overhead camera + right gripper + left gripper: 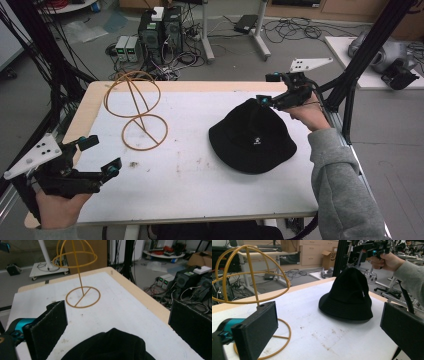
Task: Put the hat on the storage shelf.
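Right gripper (267, 89) hangs over the far right part of the table (210, 190), its jaws spread wide with nothing between them, just above and behind the crown of the black bucket hat (252, 136). In the right gripper view the hat (110, 346) sits directly below and between the two black pads (50, 325), close under them but not pinched; whether a pad grazes the fabric cannot be told. From the left gripper view the hat (348, 293) stands with its crown up and brim flat on the white tabletop (317, 340), with the right gripper (377, 250) and its hand (387, 261) above and a little beyond it.

Left gripper (97, 157) is at the near left corner of the table, well apart from the hat and off to its left. Its jaws too are wide apart and hold nothing. One foam pad (258, 330) shows at the left of its own view.

Ahead of the left gripper, and left of the hat, stands the yellow wire hat stand (137, 107), upright, its ring base flat on the table and its domed cage on top of a thin stem. Seen from the right gripper, the stand (80, 277) lies beyond the hat, near the opposite end of the table, apart from both hat and grippers.

A small white logo (255, 141) marks the hat's side, on the part facing the person.
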The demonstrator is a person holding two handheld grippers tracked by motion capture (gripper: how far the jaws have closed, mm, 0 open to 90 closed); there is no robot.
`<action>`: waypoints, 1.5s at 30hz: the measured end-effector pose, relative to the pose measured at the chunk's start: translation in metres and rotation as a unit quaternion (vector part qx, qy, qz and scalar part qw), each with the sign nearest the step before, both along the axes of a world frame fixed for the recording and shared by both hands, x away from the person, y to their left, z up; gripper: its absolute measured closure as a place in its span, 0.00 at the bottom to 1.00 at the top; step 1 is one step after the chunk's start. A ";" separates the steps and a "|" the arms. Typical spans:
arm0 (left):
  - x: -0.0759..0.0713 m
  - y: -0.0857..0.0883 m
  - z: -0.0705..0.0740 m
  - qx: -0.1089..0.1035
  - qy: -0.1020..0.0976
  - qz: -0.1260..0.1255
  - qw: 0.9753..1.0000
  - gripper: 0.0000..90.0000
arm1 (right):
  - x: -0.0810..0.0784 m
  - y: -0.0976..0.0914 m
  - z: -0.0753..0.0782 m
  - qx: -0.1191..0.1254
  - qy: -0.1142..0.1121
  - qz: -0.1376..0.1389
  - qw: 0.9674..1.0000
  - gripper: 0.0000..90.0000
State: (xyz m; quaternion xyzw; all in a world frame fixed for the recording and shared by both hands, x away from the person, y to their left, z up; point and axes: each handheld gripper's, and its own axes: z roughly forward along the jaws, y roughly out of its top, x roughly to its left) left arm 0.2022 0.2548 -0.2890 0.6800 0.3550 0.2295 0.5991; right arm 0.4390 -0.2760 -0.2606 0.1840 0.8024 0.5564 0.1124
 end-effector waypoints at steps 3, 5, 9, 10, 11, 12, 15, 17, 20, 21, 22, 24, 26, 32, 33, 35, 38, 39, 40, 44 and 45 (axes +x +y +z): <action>0.000 0.000 0.000 0.000 0.001 0.001 1.000 0.02 | 0.005 0.001 -0.006 -0.006 0.014 0.006 1.000 0.02; 0.000 0.001 0.000 0.002 0.001 0.002 1.000 0.02 | 0.006 0.002 -0.008 -0.013 0.016 0.009 1.000 0.05; 0.000 0.000 0.000 0.002 0.001 0.001 1.000 0.02 | 0.010 0.004 -0.017 -0.022 0.025 0.011 0.999 0.05; 0.000 0.000 0.000 0.002 0.001 0.002 1.000 0.02 | 0.012 0.003 -0.020 -0.022 0.026 0.012 0.999 0.05; 0.000 0.000 0.000 0.002 0.001 0.002 1.000 0.02 | 0.013 0.003 -0.022 -0.021 0.032 0.011 0.999 0.05; 0.000 0.000 -0.001 0.002 0.002 0.002 1.000 0.02 | 0.014 0.002 -0.026 -0.020 0.036 0.010 0.999 0.05; 0.000 0.000 -0.001 0.005 0.003 0.009 1.000 0.02 | 0.018 0.001 -0.034 -0.024 0.053 0.009 0.998 0.05; 0.001 -0.003 -0.001 0.009 0.003 0.011 1.000 0.02 | 0.019 0.002 -0.038 -0.027 0.059 0.010 0.998 0.05; 0.002 -0.005 -0.001 0.014 0.003 0.011 1.000 0.02 | 0.021 0.004 -0.043 -0.035 0.062 0.011 0.997 0.07; 0.002 -0.006 -0.001 0.015 0.003 0.011 1.000 0.02 | 0.022 0.004 -0.044 -0.038 0.063 0.009 0.997 0.07; 0.002 -0.006 -0.001 0.017 0.004 0.012 1.000 0.02 | 0.022 0.003 -0.045 -0.041 0.067 0.009 0.997 0.08; 0.001 -0.008 0.000 0.017 0.002 0.010 1.000 0.02 | 0.023 0.003 -0.047 -0.045 0.069 0.008 0.997 0.14; 0.001 -0.009 0.000 0.019 0.001 0.008 1.000 0.02 | 0.023 0.003 -0.048 -0.048 0.066 0.016 0.996 0.18; 0.001 -0.012 0.001 0.024 0.000 0.005 1.000 0.02 | 0.027 0.002 -0.053 -0.057 0.079 0.021 0.995 0.28; 0.001 -0.012 0.001 0.025 0.001 0.006 1.000 0.02 | 0.027 0.002 -0.053 -0.057 0.079 0.021 0.995 0.28; 0.001 -0.012 0.000 0.025 0.002 0.009 1.000 0.02 | 0.027 0.002 -0.053 -0.057 0.079 0.027 0.995 0.30; 0.001 -0.012 0.000 0.026 0.001 0.011 1.000 0.02 | 0.026 0.003 -0.053 -0.061 0.080 0.027 0.995 0.36; 0.001 -0.013 0.000 0.026 0.002 0.010 1.000 0.02 | 0.026 0.003 -0.053 -0.061 0.082 0.027 0.994 0.37; 0.001 -0.013 0.000 0.026 0.001 0.010 1.000 0.02 | 0.026 0.003 -0.053 -0.061 0.082 0.027 0.994 0.38; 0.002 -0.013 0.000 0.027 0.003 0.010 1.000 0.02 | 0.027 0.002 -0.053 -0.063 0.089 0.027 0.994 0.48; 0.002 -0.013 0.000 0.028 0.003 0.010 1.000 0.02 | 0.027 0.001 -0.054 -0.062 0.090 0.028 0.994 0.52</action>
